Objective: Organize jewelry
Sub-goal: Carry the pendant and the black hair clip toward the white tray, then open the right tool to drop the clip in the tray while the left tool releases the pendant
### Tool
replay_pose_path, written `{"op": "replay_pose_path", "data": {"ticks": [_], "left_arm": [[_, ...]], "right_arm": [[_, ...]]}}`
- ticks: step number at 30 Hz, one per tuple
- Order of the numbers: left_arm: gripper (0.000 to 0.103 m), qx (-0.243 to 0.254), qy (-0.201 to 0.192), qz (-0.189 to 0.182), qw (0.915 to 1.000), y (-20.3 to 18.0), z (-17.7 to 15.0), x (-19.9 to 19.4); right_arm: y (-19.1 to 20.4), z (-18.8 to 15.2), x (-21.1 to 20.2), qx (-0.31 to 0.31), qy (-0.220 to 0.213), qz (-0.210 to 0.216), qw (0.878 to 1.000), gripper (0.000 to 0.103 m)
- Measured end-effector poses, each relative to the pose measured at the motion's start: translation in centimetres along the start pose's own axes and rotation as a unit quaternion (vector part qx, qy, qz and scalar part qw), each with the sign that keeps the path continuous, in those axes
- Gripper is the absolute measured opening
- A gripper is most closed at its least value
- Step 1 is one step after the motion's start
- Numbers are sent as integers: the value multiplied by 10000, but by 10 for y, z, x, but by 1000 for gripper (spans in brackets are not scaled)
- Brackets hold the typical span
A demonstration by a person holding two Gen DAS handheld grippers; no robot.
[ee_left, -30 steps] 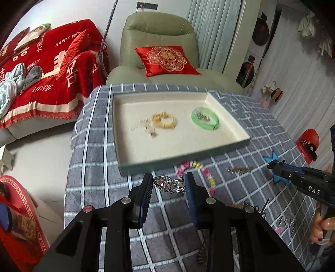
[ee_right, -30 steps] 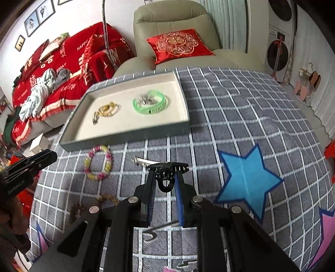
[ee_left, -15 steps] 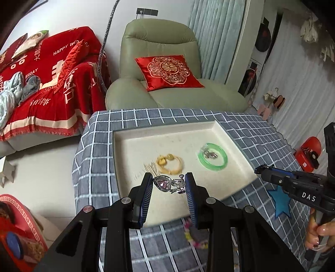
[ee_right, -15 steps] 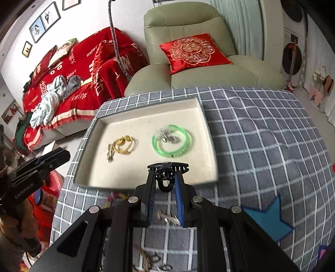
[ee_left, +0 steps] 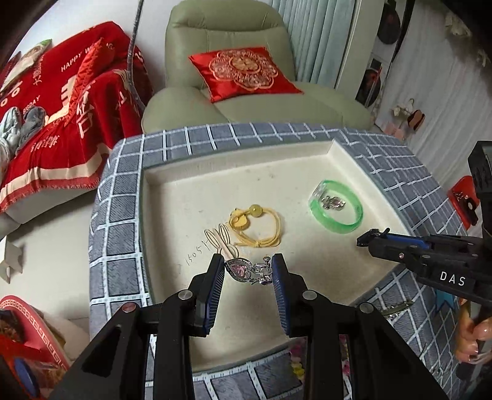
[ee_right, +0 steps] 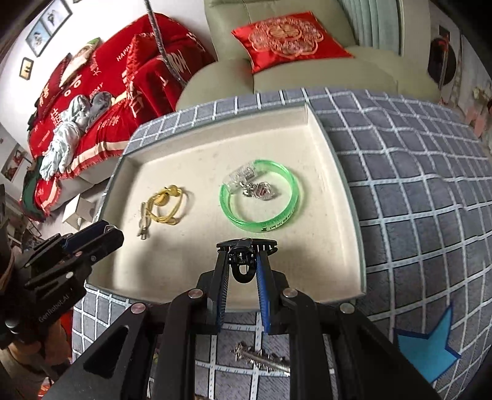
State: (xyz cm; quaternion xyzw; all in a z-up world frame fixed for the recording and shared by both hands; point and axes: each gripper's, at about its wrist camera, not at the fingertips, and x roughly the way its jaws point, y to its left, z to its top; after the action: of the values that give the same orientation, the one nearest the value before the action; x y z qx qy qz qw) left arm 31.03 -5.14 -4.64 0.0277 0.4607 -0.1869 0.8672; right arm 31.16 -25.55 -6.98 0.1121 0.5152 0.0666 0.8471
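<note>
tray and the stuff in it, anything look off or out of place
Mostly tidy. In the tray, a silver charm lies inside the green bangle rather than in its own spot. A silver hair clip lies outside the tray on the checked cloth.

1. Sage-green recliner armchair (ee_left: 246,74) sits right behind the table, with a red embroidered cushion (ee_left: 244,72) on its seat.
2. Sofa off to the left is covered in a red throw (ee_right: 101,92) with white lettering; crumpled grey clothes (ee_right: 73,129) lie on it.
3. Grey checked tablecloth (ee_right: 415,190) with a blue star.
4. Framed pictures (ee_right: 49,26) on the white wall, pale pleated curtains (ee_left: 323,37) behind the chair.
</note>
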Motion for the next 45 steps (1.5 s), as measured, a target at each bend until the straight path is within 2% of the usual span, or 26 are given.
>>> {"op": "replay_pose_path", "data": {"ticks": [6,13,21,22,23,25,31,35,36,37,38,40,45], "left_arm": [[48,-287,131,69,9995,9,3,21],[48,-370,45,331,9988,11,5,35],[49,-90,-119,768,9969,3,0,41],[49,-54,-131,801,9967,1,-1,41],[49,-34,-162,831,9964,0,-2,41],[49,-12,-179,871,9960,-1,-3,40],[49,-19,-180,912,9957,0,-5,38],[49,-56,-188,882,9959,-1,-8,36],[58,-63,-201,894,9958,-1,-8,36],[77,-75,-249,912,9955,-1,-8,34],[83,-88,-315,938,9951,-1,-8,32],[87,-87,-468,933,9945,-2,-7,26],[87,-88,-476,878,9950,-5,-3,20]], "right_arm": [[-3,6,22,-15,147,-101,9998,19],[-7,19,31,-54,-98,-337,9994,19],[-3,20,36,-320,-250,-543,9977,21],[1,19,36,-438,-241,-599,9970,27],[3,18,36,-511,-227,-645,9963,45],[7,16,35,-598,-234,-753,9951,68],[8,14,20,-512,-406,-578,9962,68],[7,13,2,-374,-590,-398,9968,77],[8,12,-2,-353,-619,-363,9968,77],[8,11,-6,-336,-643,-328,9968,77],[8,9,-9,-329,-656,-312,9968,78],[8,6,-14,-321,-681,-296,9967,78],[5,1,-24,-213,-704,-252,9970,78]]}}
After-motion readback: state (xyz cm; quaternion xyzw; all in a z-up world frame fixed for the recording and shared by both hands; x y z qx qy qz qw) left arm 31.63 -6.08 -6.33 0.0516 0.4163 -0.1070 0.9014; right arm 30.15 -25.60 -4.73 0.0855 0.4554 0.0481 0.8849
